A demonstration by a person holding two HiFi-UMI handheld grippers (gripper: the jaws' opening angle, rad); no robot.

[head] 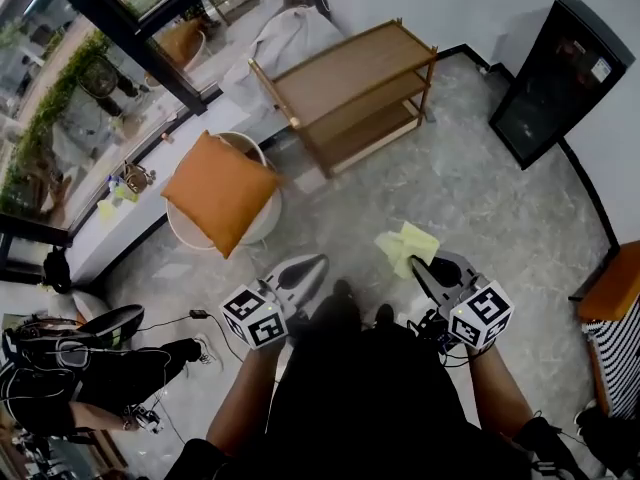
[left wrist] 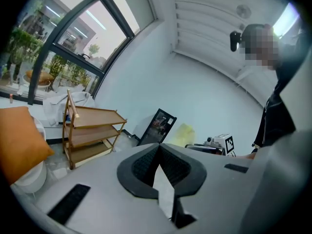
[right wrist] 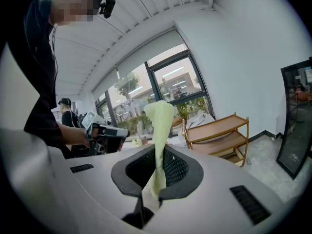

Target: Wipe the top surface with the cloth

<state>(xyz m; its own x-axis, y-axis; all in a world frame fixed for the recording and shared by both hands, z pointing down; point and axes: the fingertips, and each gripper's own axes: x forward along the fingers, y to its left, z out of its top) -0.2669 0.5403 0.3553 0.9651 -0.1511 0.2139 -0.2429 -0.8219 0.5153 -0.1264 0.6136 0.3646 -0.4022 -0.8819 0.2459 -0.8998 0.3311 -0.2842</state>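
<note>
Cloth (head: 405, 247), pale yellow-green, stood pinched between the jaws of the right gripper (head: 428, 270), its free end sticking up past them. The left gripper (head: 308, 266) was clenched on nothing. Both hung over the floor (head: 480, 198), well apart from the wooden shelf (head: 345, 68) ahead.

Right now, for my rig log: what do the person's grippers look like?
The left gripper and right gripper have light grey pointed tongs lined with black ribbed pads, each carrying a white cube with black square markers. Black cables hang by the right one.
</note>
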